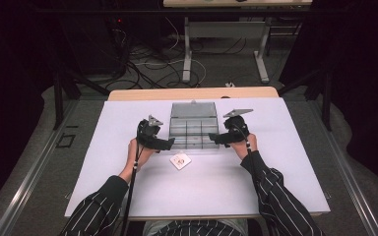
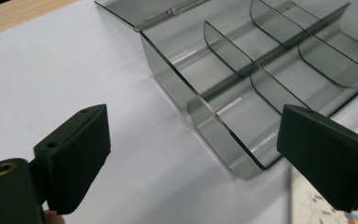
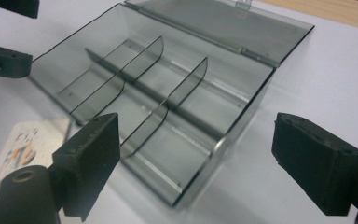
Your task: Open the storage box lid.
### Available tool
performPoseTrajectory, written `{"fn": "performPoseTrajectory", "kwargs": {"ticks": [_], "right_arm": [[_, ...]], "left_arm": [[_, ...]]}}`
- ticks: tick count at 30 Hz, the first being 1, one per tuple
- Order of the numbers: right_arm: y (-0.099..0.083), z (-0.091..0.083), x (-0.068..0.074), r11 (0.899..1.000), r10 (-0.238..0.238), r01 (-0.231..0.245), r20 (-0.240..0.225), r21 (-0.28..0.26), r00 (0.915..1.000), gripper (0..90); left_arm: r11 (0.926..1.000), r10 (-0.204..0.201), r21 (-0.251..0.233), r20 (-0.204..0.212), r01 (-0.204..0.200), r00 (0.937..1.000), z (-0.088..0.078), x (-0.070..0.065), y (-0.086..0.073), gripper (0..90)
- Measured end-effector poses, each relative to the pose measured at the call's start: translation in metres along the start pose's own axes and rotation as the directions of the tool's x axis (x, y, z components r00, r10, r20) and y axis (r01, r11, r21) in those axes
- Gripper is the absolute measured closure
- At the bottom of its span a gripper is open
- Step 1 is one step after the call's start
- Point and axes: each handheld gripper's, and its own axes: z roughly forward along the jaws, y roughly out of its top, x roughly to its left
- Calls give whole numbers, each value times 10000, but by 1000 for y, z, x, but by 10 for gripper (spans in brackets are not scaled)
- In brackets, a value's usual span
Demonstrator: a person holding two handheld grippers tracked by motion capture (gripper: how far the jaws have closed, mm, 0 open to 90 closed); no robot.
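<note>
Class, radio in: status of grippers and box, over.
Left gripper open, right gripper open, nothing held. Box open, compartments empty. Card lies in front, clear.

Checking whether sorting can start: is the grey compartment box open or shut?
Open. The box has its lid folded back flat on the table behind the hinge, and its divided compartments lie exposed and look empty.

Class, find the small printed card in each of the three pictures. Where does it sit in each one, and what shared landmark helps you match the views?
High view: the card lies on the white table, just in front of the clear box.
Left gripper view: a sliver at the bottom right edge.
Right gripper view: at the left edge, beside the box.
Shared landmark: the open clear box with its dividers.
</note>
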Motion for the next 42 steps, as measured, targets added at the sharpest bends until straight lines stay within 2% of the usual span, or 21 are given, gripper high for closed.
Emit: {"fn": "performPoseTrajectory", "kwargs": {"ticks": [4,8,10,15,16,21,28,30,34,35,36,37,38,40,42], "right_arm": [[-9,-13,3,9998,186,-185,-381,12,9991,96],[-17,-25,10,9998,-125,134,-704,121,9974,56],[-20,-29,14,9999,-140,140,-881,-2,9960,35],[-30,-37,21,9992,-317,345,-1187,214,9924,0],[-33,-38,21,9990,-428,439,-1278,60,9909,0],[-43,-48,22,9997,-247,234,-1394,-112,9899,0],[-58,-56,27,9984,-528,492,-1503,-276,9872,0],[-60,-58,28,9973,-692,650,-1484,-331,9865,0],[-62,-63,29,9939,-1101,1094,-1193,-118,9867,0],[-63,-64,29,9932,-1151,1163,-1233,26,9857,0],[-65,-63,29,9931,-1173,1170,-1278,-102,9848,0],[-66,-65,28,9924,-1180,1216,-1325,197,9841,0],[-67,-64,29,9929,-1140,1174,-1335,173,9845,0],[-68,-66,28,9906,-1197,1279,-1433,491,9824,0],[-69,-67,28,9919,-1136,1208,-1498,402,9822,0]], "left_arm": [[9997,258,55,51,-258,9997,-8,-10,-5,47],[9988,471,159,187,-474,9987,-16,-19,-12,23],[9990,439,77,285,-442,9986,-21,-23,-15,14],[9982,589,96,317,-592,9978,-30,-29,-21,3],[9979,639,56,242,-640,9977,-32,-30,-22,3],[9981,603,-139,225,-600,9979,-38,-35,-26,3],[9979,649,-96,312,-647,9974,-44,-40,-32,1],[9984,528,-192,247,-524,9983,-44,-41,-33,1],[9982,578,-158,190,-575,9981,-46,-43,-34,1],[9982,570,-190,209,-566,9982,-47,-44,-34,1],[9983,572,-150,145,-569,9983,-47,-46,-34,1],[9979,653,-2,63,-653,9978,-47,-47,-33,1],[9973,723,82,57,-723,9974,-47,-47,-33,1],[9967,777,211,75,-778,9970,-47,-49,-33,1],[9963,813,281,103,-816,9966,-46,-51,-32,1]]}}
